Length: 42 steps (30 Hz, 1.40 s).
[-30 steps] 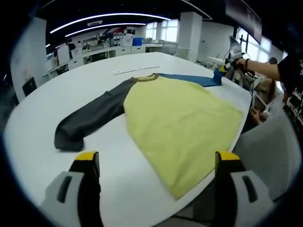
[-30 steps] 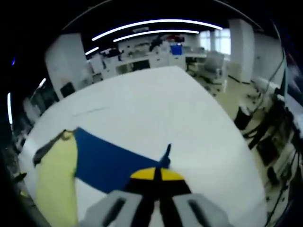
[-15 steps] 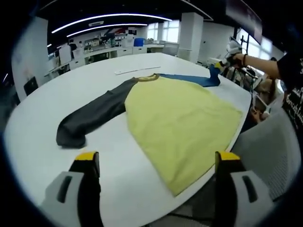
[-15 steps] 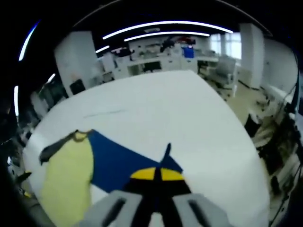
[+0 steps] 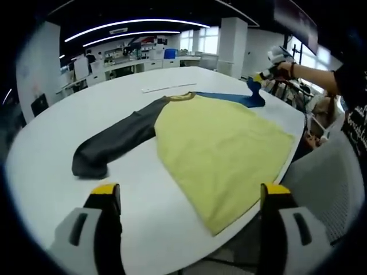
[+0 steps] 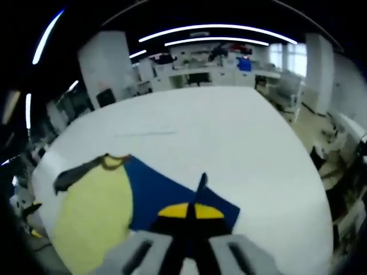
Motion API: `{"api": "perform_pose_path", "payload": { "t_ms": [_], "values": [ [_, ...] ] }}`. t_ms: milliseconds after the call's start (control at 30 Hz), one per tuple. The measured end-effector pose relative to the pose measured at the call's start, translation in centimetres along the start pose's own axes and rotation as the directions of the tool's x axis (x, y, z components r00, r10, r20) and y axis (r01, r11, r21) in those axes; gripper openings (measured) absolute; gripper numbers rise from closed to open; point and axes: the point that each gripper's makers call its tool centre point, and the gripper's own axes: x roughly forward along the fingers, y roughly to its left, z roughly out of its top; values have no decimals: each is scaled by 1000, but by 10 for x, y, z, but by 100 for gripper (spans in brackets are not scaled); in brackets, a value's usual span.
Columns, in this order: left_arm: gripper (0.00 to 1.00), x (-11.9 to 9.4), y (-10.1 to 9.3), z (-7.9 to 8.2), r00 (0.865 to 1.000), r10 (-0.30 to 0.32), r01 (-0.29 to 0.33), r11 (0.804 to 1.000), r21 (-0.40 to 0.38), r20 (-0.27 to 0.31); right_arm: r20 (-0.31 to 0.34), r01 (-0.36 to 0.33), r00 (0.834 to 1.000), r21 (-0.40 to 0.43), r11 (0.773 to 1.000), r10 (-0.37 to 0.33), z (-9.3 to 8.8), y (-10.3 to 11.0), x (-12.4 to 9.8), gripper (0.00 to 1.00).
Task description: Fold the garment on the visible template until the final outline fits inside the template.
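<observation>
On the white table (image 5: 51, 143), as seen in the left gripper view, a garment (image 5: 221, 150) is spread flat: its yellow body reaches to the near table edge, a dark grey sleeve (image 5: 114, 143) is stretched out to the left side of the view, and a blue sleeve (image 5: 232, 98) is drawn out toward the far right. The left gripper (image 5: 189, 197) is held above the near edge of the table with its yellow-tipped jaws wide apart, and nothing is gripped between them. At the far end of the blue sleeve, the right gripper (image 5: 265, 73) is seen in a person's hand (image 5: 285, 69), with the sleeve's cuff raised off the table at its tip. A thin pale strip (image 5: 166, 87) is laid on the table beyond the collar (what it is cannot be told). From the right gripper view, the right gripper (image 6: 189, 211) is seen with its yellow tips pressed together, and a thin fold of the blue sleeve (image 6: 166, 189) is pinched between them, standing up just ahead of the tips. The yellow body (image 6: 94, 215) is seen at the lower left of this view, with the collar and the grey sleeve (image 6: 77, 175) beyond it, all resting on the table (image 6: 229, 143).
</observation>
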Motion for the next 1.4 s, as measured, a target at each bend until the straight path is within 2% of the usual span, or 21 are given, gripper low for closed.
{"api": "perform_pose_path", "payload": {
  "t_ms": [100, 433, 500, 633, 967, 1033, 1400],
  "values": [
    [98, 0, -1, 0, 1000, -6, 6, 1000, -1, 2, -3, -12, 1000, -10, 1000, 12, 1, 15, 0, 0],
    [97, 2, -3, 0, 1000, -16, 16, 1000, -13, 8, -20, -57, 998, -46, 997, 56, 7, 45, 10, 0],
    [97, 3, -3, 1, 1000, -21, 21, 1000, -16, 9, -20, -67, 998, -47, 997, 66, 6, 57, 8, 0],
    [96, 4, -3, -1, 1000, -22, 22, 1000, -16, 2, -26, -93, 995, -58, 994, 91, 13, 65, 19, 0],
    [96, 4, -1, -1, 1000, -17, 18, 999, -32, 11, -45, -154, 987, -64, 986, 151, 22, 103, 30, 0],
    [96, 4, -1, -2, 1000, -17, 17, 1000, -24, 9, -50, -160, 986, -69, 985, 157, 19, 114, 25, 0],
    [96, 3, -5, -2, 999, -37, 37, 999, -8, 13, -72, -210, 976, -100, 973, 203, 26, 144, 35, 0]
  ]
}}
